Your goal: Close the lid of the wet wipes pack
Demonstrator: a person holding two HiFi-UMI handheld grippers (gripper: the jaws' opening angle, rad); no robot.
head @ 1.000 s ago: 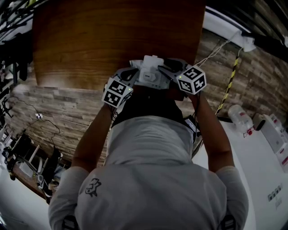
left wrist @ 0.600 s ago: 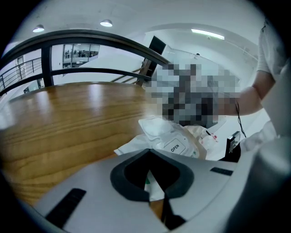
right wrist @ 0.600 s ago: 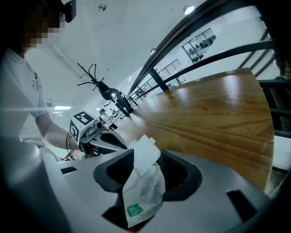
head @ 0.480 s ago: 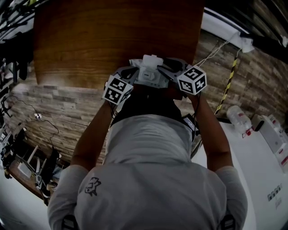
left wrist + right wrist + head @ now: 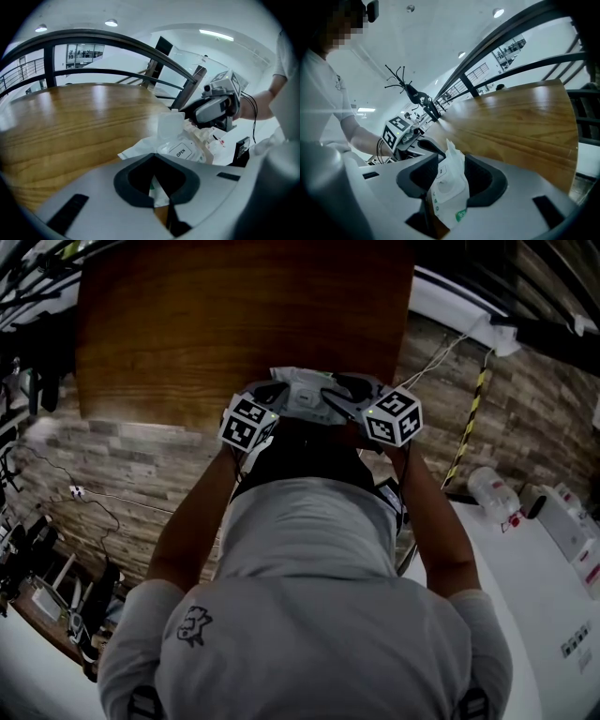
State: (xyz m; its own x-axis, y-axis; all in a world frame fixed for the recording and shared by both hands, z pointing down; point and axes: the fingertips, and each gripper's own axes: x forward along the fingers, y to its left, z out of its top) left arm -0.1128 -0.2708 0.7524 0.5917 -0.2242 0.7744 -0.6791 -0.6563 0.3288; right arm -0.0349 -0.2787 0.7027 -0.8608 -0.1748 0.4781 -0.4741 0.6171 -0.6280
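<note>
While our head view, upper middle, half hides the wet wipes pack [image 5: 302, 390] at the bench [image 5: 234, 315] edge, we see left hand-held gripper [image 5: 155, 183] and right hand-held gripper [image 5: 449, 180] each grasping one end, lid [image 5: 169, 125] upright.

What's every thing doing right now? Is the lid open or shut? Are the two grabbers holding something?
Lid: open, flap standing up.
Wet wipes pack: held at both ends, one end in each gripper.
Left gripper: shut on one end of the pack.
Right gripper: shut on the other end of the pack.
</note>
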